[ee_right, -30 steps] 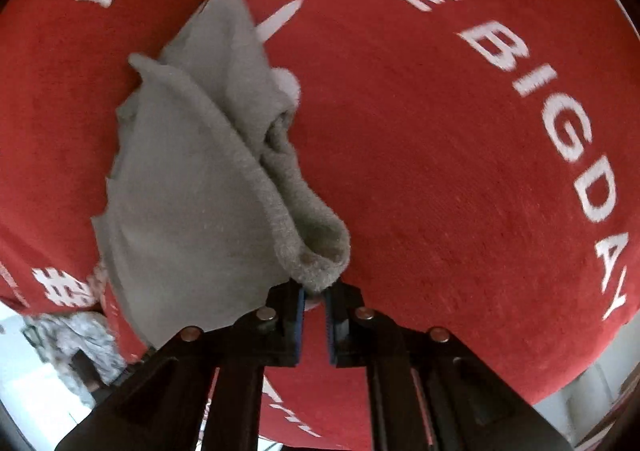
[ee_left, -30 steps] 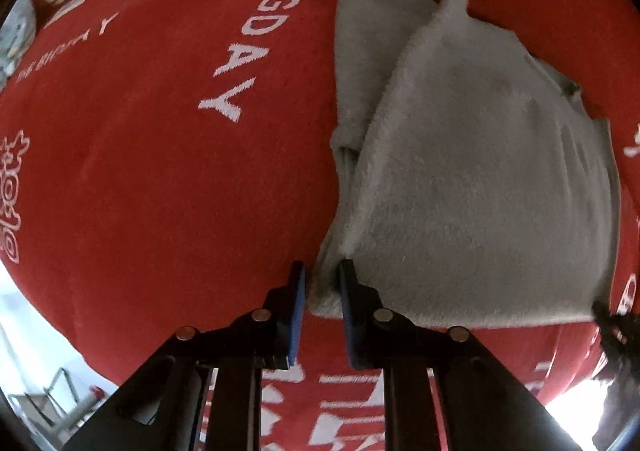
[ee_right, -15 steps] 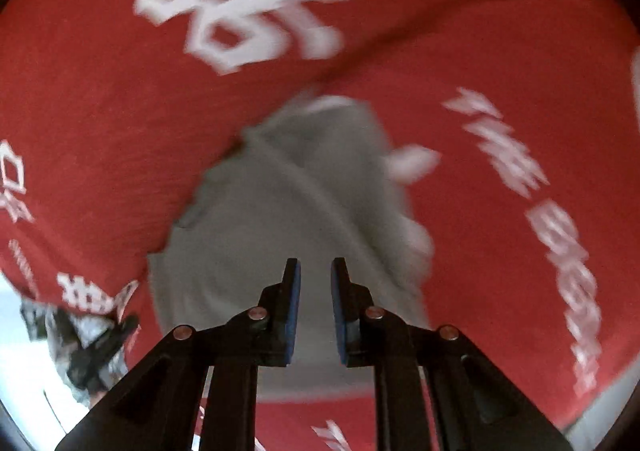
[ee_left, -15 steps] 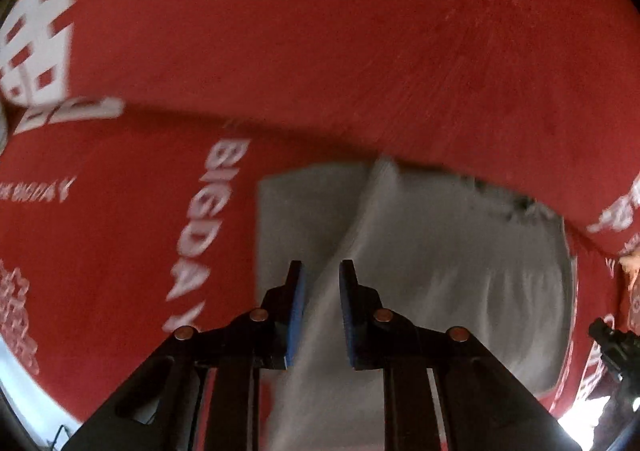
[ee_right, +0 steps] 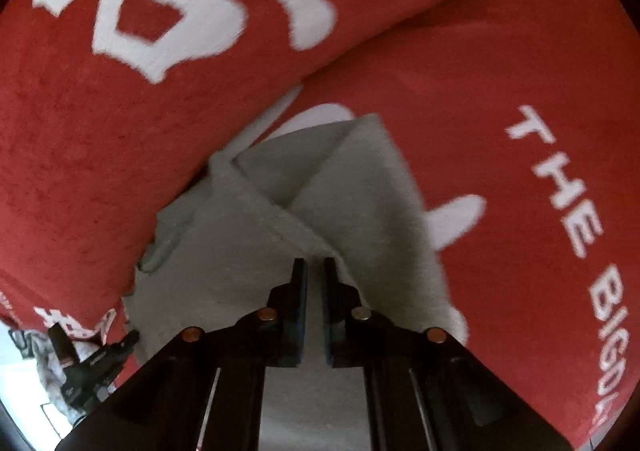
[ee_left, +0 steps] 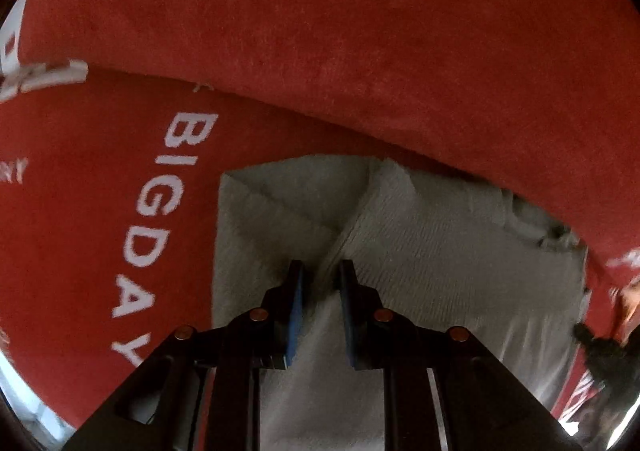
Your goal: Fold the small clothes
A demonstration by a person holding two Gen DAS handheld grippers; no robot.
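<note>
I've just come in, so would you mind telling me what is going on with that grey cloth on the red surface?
A person with a hand-held gripper in each hand is folding a small grey fleecy garment on a red cloth with white lettering. The garment lies folded over itself, with diagonal layered edges showing. The left hand-held gripper and right hand-held gripper both hover over it, fingers slightly apart, with nothing visibly gripped.

Red cloth (ee_left: pixel 360 51): white "BIGDAY"; right view "THE BIG…", rest probably cut off.

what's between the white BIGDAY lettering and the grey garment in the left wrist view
Only bare red blanket separates the BIGDAY lettering from the grey garment in the left wrist view; nothing else lies there.
</note>
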